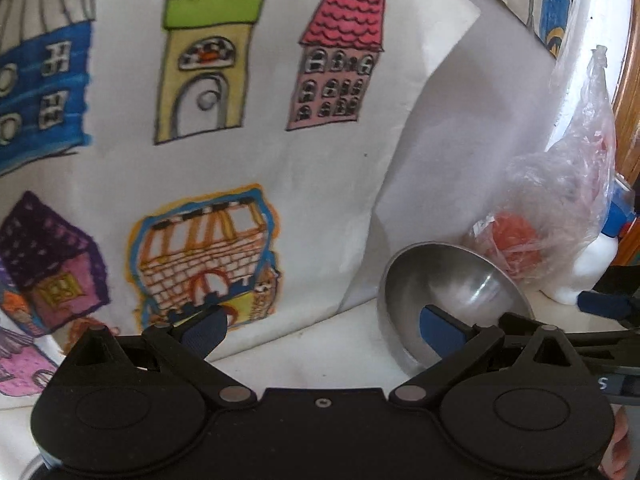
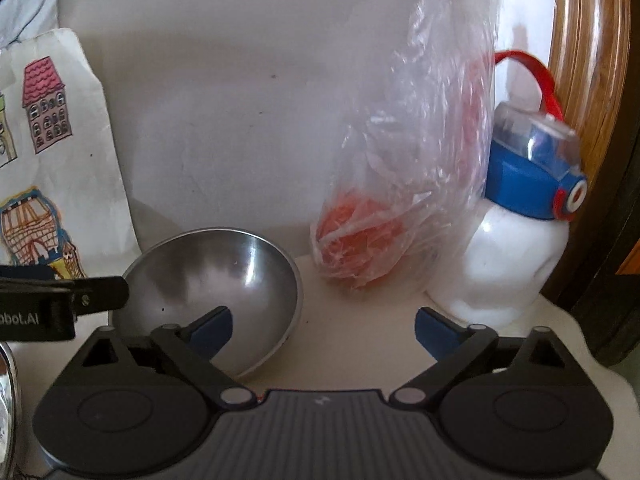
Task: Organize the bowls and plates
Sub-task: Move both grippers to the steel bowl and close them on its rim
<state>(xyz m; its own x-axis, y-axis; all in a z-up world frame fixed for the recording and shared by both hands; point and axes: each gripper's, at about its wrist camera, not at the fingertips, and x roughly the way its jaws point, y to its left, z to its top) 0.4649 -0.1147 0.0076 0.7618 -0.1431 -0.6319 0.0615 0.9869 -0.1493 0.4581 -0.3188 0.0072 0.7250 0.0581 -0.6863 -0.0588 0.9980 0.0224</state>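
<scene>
Scanning from the left: a sheet of drawn houses [image 1: 208, 128] leans against the white wall, filling most of the left wrist view — blue, yellow, pink and purple buildings in marker.

My left gripper [image 1: 324, 326] sits low over the white counter [image 1: 320, 352]. Its jaws stand wide apart with nothing between them. Its left blue fingertip shows in front of the drawing's lower edge; its right fingertip overlaps the steel bowl [image 1: 452, 292] in view, whether touching it I cannot tell.

Steel bowl: on the counter just right of the drawing, tilted so that its mouth faces the cameras, interior bare. In the right wrist view the bowl [image 2: 212, 284] lies left of centre, and part of my left gripper reaches in from the left edge up to its rim.

My right gripper [image 2: 324, 330] — jaws also spread, gripping nothing. Its left fingertip overlaps the bowl's near rim in view; its right fingertip is over bare counter, near the bottle's base.

Right of the bowl, apart from it: a clear plastic bag [image 2: 404, 184] with something orange-red inside at the bottom, leaning on the wall.

Farthest right, just beside the bag: a white bottle [image 2: 508, 268] with a blue cap, clear lid and red strap. A wooden frame [image 2: 588, 40] rises behind it.
</scene>
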